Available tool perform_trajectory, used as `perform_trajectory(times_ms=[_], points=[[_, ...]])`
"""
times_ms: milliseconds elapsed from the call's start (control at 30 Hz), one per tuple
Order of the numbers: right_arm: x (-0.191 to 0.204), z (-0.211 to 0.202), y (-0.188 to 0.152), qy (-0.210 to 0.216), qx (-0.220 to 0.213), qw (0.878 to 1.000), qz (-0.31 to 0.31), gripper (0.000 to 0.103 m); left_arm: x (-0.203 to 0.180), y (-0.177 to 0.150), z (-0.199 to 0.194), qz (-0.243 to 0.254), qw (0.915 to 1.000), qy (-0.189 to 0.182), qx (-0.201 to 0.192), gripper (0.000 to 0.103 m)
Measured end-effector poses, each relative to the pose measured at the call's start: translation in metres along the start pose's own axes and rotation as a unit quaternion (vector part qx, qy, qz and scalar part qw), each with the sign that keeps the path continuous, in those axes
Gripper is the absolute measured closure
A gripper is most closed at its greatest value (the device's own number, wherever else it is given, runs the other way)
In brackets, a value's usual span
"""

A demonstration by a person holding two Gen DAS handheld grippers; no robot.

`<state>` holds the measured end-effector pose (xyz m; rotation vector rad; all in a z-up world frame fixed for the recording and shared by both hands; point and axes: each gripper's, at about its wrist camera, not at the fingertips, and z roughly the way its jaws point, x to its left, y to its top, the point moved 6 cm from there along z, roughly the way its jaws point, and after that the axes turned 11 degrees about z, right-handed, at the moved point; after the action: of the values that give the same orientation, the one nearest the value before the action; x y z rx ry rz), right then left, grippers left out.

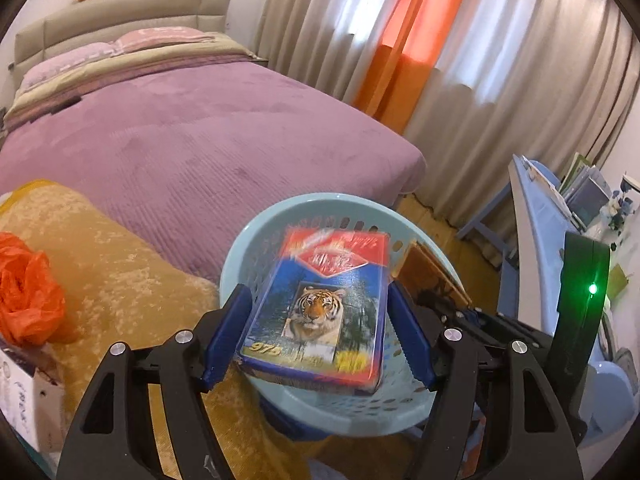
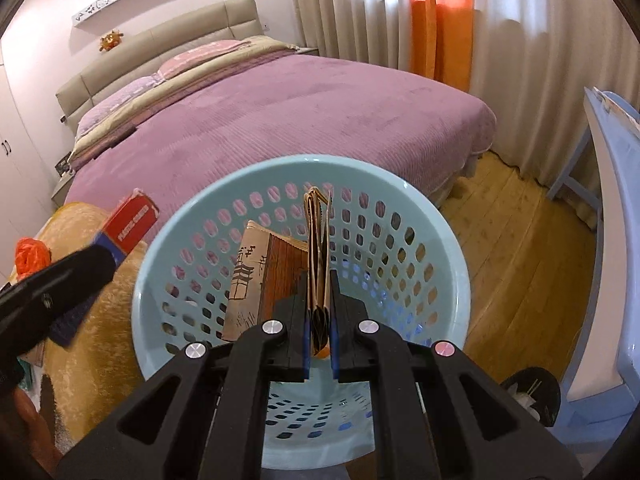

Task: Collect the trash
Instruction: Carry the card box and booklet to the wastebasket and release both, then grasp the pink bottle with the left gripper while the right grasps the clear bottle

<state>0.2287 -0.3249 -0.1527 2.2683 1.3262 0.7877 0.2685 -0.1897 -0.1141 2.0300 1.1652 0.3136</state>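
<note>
My left gripper [image 1: 320,332] is shut on a blue and red card box with a tiger picture [image 1: 320,308], held over the rim of the light blue perforated basket [image 1: 244,248]. In the right wrist view the same box [image 2: 130,224] shows at the left, outside the basket rim [image 2: 160,240]. My right gripper [image 2: 320,320] is shut on a folded brown paper bag [image 2: 318,236], held upright over the basket's inside. The bag's printed side [image 2: 256,280] hangs into the basket.
A crumpled orange plastic bag [image 1: 28,292] lies on the golden yellow cushion [image 1: 120,272] at the left. A purple bed [image 1: 200,140] stands behind the basket. A blue and white desk [image 2: 608,160] is at the right, with a black bin [image 2: 528,392] below it.
</note>
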Motion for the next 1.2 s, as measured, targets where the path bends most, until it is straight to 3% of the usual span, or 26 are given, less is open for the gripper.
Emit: perform_trajectory(times_ms=[67,100,167,233,467,833,1033,1100,1200], points=[[-0.001,0.002,-0.001,-0.001,0.005,1.0,-0.002,0.095,-0.002,0.001,0.0,-0.003,1.0,-0.008,-0.001,0.03],[-0.001,0.002,-0.001,0.001,0.007,1.0,-0.001,0.091,-0.002,0.001,-0.001,-0.004,0.9999,-0.009,-0.002,0.021],[-0.005,0.0,0.0,0.006,0.008,1.0,0.006,0.08,-0.001,0.0,-0.009,-0.006,0.9999,-0.007,-0.01,0.016],[-0.009,-0.006,0.001,0.01,0.001,1.0,0.012,0.056,0.001,-0.002,-0.02,-0.009,0.9997,-0.015,-0.015,0.016],[0.006,-0.048,0.0,0.037,-0.031,0.999,-0.004,0.055,0.0,-0.009,-0.09,0.006,0.9974,-0.003,-0.072,0.014],[0.096,-0.137,-0.026,0.131,-0.079,0.984,-0.091,0.055,0.032,-0.036,-0.221,-0.015,0.9858,0.054,-0.158,0.014],[0.166,-0.165,-0.069,0.201,-0.068,0.966,-0.147,0.055,0.08,-0.075,-0.275,-0.047,0.977,0.134,-0.16,0.014],[0.187,-0.169,-0.084,0.219,-0.06,0.96,-0.163,0.055,0.105,-0.096,-0.289,-0.065,0.9715,0.178,-0.142,0.014],[0.217,-0.168,-0.112,0.24,-0.04,0.953,-0.183,0.055,0.141,-0.124,-0.299,-0.1,0.9652,0.213,-0.114,0.014]])
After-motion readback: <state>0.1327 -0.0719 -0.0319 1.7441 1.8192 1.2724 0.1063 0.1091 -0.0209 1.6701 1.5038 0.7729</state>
